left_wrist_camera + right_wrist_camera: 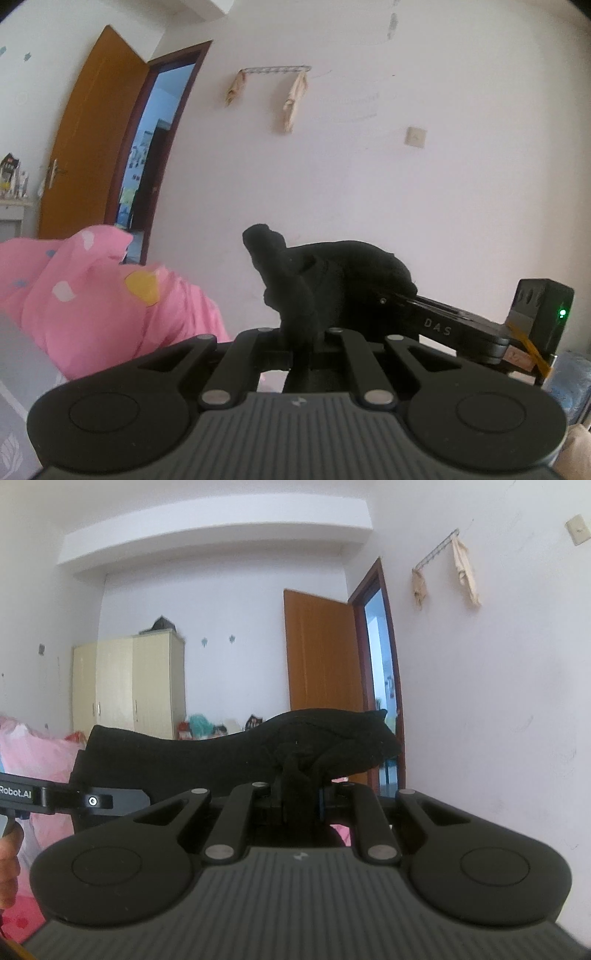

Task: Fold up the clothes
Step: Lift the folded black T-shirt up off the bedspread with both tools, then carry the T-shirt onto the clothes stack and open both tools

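A white wall (406,184) and an open orange door (321,657) are seen beyond both tongs. A pink quilt (92,302) is heaped to the left of the left tongs (299,332). A black garment (229,753) is held raised between the two, stretched leftward from the right tongs (299,794) to the left ones. Both tongs are closed tight, each with a bunched fold of the garment pinched in it. A hand (8,864) is glimpsed lower left of the right tongs.

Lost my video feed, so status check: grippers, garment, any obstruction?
Left gripper shut on black garment. Right gripper shut on it too. Garment lifted between both. Nothing in the way.
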